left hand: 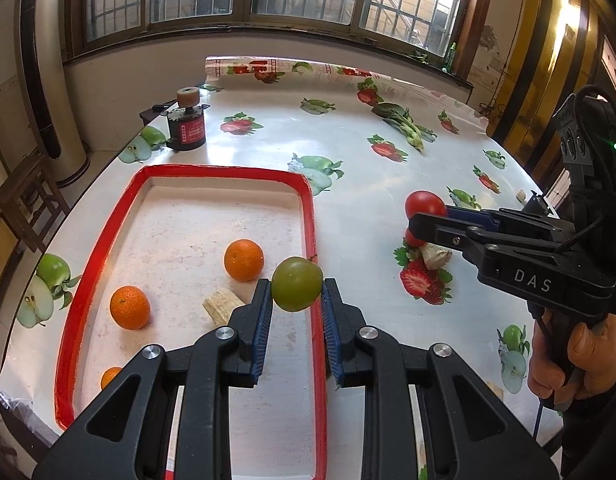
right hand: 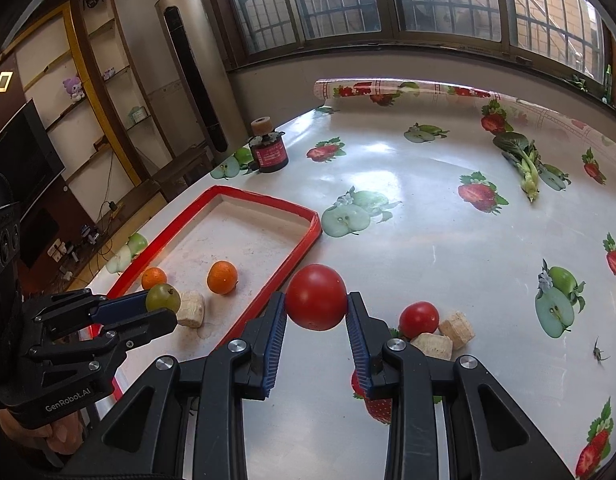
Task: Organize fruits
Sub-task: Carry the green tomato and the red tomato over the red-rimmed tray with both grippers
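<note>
Holding a green fruit [left hand: 297,284] between our left gripper [left hand: 296,300] fingers, we hang at lower centre of the left wrist frame, over the right rim of the red tray [left hand: 108,236]. Inside the tray lie oranges [left hand: 244,260] and a pale chunk [left hand: 222,306]. Our right gripper [right hand: 315,304] clamps a red tomato [right hand: 315,297] at lower centre of the right wrist frame, above the fruit-print tablecloth [right hand: 427,240]; a second tomato [right hand: 419,319] sits lower right, touching pale chunks [right hand: 455,330].
</note>
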`<act>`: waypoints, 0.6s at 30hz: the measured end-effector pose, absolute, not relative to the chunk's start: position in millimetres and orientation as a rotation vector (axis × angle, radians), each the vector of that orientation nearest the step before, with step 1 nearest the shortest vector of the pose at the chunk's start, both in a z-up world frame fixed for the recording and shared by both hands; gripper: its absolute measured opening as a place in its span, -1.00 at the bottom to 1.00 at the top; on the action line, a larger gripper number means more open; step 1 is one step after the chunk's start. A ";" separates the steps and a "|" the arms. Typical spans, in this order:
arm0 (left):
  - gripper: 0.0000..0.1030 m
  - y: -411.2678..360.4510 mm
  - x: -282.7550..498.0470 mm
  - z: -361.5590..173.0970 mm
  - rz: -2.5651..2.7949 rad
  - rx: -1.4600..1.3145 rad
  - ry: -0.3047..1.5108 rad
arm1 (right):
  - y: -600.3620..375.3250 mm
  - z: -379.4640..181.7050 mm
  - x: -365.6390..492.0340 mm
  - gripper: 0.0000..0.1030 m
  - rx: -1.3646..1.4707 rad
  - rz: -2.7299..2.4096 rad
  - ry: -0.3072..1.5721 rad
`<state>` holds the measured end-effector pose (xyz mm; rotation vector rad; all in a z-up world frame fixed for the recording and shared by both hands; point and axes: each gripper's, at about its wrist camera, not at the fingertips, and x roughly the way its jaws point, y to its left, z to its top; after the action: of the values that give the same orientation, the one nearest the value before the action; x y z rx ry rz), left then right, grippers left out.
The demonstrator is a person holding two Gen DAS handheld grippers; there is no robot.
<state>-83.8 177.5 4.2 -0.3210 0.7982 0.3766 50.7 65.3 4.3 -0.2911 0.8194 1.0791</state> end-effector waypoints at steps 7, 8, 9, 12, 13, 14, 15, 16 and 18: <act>-0.57 191.6 -90.5 2.9 0.399 -0.336 0.795 | 75.3 5.9 43.9 -0.40 -0.301 1.095 0.813; -0.57 194.0 -91.7 2.8 0.403 -0.341 0.794 | 76.7 5.9 42.9 -0.40 -0.303 1.097 0.812; -0.57 196.5 -92.6 2.8 0.406 -0.345 0.794 | 78.0 6.0 42.3 -0.40 -0.304 1.099 0.812; -0.57 202.9 -95.6 2.6 0.418 -0.350 0.792 | 83.0 5.2 39.6 -0.40 -0.309 1.107 0.814; -0.57 204.7 -96.6 2.5 0.421 -0.352 0.791 | 84.4 4.9 38.9 -0.40 -0.310 1.109 0.814; -0.57 206.7 -97.3 2.7 0.424 -0.352 0.791 | 86.1 4.3 38.1 -0.40 -0.312 1.112 0.815; -0.57 208.9 -97.9 2.5 0.429 -0.353 0.792 | 88.0 4.0 37.6 -0.40 -0.314 1.115 0.815; -0.57 211.2 -98.0 2.3 0.433 -0.354 0.792 | 90.2 3.6 37.4 -0.40 -0.316 1.118 0.816; -0.57 217.7 -98.7 1.7 0.442 -0.359 0.793 | 95.4 2.9 36.4 -0.40 -0.320 1.123 0.818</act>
<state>-98.7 217.7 1.7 -0.3588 0.7926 0.4424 36.4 95.4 2.9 -0.3197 0.8177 1.1233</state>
